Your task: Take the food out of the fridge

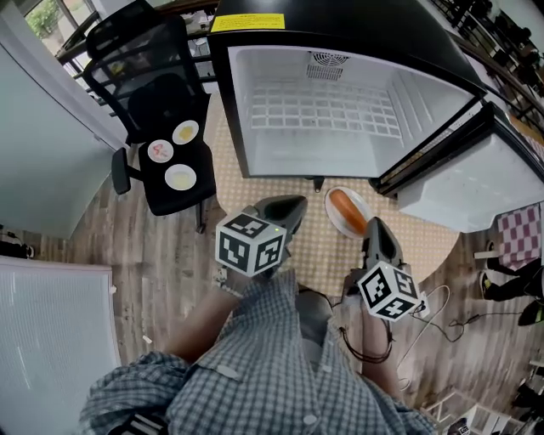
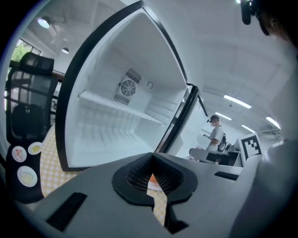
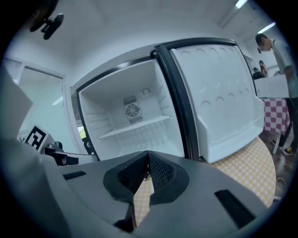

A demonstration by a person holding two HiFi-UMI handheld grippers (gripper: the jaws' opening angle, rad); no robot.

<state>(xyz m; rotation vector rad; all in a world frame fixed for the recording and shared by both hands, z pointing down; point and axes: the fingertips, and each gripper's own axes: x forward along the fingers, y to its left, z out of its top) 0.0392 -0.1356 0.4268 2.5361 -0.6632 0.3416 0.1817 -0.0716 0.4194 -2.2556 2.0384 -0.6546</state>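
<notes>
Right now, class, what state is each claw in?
Left claw: closed, holding nothing.
Right claw: closed, holding nothing.

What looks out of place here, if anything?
A plate holding a sausage-like food sits on the floor mat before the open, empty fridge, and three small plates rest on an office chair's seat. Odd spots for food; nothing looks spilled.

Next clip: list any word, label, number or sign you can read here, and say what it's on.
Yellow label on top of the fridge: it has print, but too small to read.
Left cube, right cube: black-and-white marker squares only, no letters or digits.
No other text shows in any view.
</notes>
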